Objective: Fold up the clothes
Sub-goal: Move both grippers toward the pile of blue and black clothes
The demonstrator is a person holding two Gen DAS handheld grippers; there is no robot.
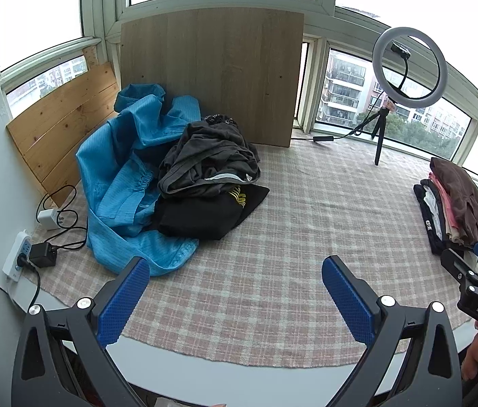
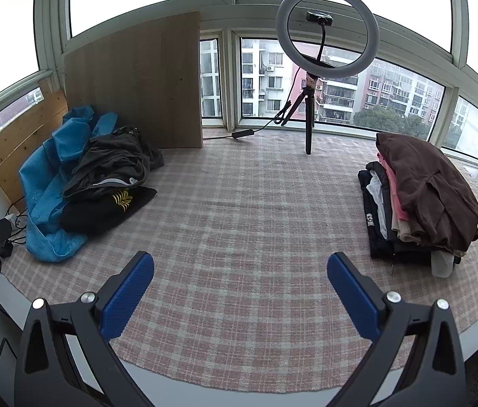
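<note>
Waiting to be folded, an unfolded heap [image 1: 171,183] sits at the left back of the plaid cloth [image 1: 273,271], against the leaning wooden board [image 1: 212,74]. On top: a crumpled grey garment [image 1: 208,159]. Under it: a black garment with a yellow print [image 1: 205,213]. Beneath and behind both: a blue garment [image 1: 120,176] spilling toward the near edge.

Folded stack [image 2: 415,203] sits at the right side of the cloth, well apart from the heap. A brown garment [image 2: 425,183] is draped on top; pink, white, beige and black layers show below it.

Progress, as a judgement: partway. Several pieces look done in the stack; at least three are left in the heap. The middle of the cloth is bare, so no piece is in work now. Likely next: pull one from the heap, probably the grey one on top.

Containers: none in view. Clothes lie straight on the cloth.

Left gripper [image 1: 235,278] has its jaws spread wide, holding nothing, hovering over the near cloth edge just beside the blue hem. Right gripper [image 2: 240,276] likewise has its jaws apart and is empty, over bare cloth, near the stack.

Further out: ring light on a tripod [image 2: 327,30] at the window, power strip with plugs and cables [image 1: 18,257] at the left wall.
</note>
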